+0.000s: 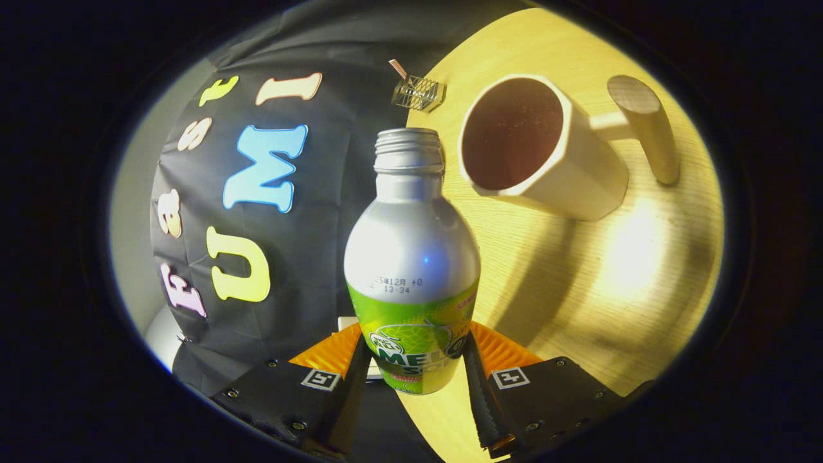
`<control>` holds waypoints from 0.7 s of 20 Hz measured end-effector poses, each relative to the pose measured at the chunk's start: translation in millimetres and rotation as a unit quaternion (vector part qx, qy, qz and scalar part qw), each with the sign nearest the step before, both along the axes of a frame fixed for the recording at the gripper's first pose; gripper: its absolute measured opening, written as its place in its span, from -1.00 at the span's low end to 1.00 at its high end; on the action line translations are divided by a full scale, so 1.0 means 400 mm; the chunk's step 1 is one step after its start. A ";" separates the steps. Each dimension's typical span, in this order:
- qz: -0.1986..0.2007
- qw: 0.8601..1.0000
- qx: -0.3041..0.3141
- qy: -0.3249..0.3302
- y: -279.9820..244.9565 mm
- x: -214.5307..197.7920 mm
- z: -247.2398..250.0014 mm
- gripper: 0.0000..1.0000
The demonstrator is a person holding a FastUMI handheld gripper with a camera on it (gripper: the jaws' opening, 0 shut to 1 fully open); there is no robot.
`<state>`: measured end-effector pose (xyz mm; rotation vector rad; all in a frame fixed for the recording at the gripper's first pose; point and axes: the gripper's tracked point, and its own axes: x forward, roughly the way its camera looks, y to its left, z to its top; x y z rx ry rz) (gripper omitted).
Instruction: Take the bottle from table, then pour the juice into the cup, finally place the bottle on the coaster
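Note:
A silver bottle [411, 257] with a green label is clamped between my fingers; my gripper [415, 360] is shut on its lower body. The bottle's threaded neck is uncapped and points toward a white cup [566, 173] with a thick wooden handle [646, 128]. The whole view is rolled, so the bottle is held tilted over the wooden table [578, 283]. The cup stands on the table just beyond and to one side of the bottle's mouth, and its inside looks dark. I cannot tell whether liquid is flowing.
A small clear holder [418, 93] with a striped stick in it stands at the table's far edge, beyond the bottle's mouth. The booth's black cloth wall [308, 257] hangs right behind the table edge. Bright light falls on the tabletop near the cup.

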<state>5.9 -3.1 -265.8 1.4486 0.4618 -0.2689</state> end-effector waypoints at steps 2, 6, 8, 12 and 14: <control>-0.004 1.000 0.010 0.000 0.003 0.008 -0.002 0.42; -0.010 1.000 0.026 0.000 -0.001 0.000 0.003 0.41; -0.013 0.999 0.035 0.001 0.002 -0.001 0.003 0.42; -0.018 0.999 0.050 0.005 0.005 -0.002 0.009 0.41; -0.018 0.998 0.063 0.006 0.009 -0.003 0.011 0.41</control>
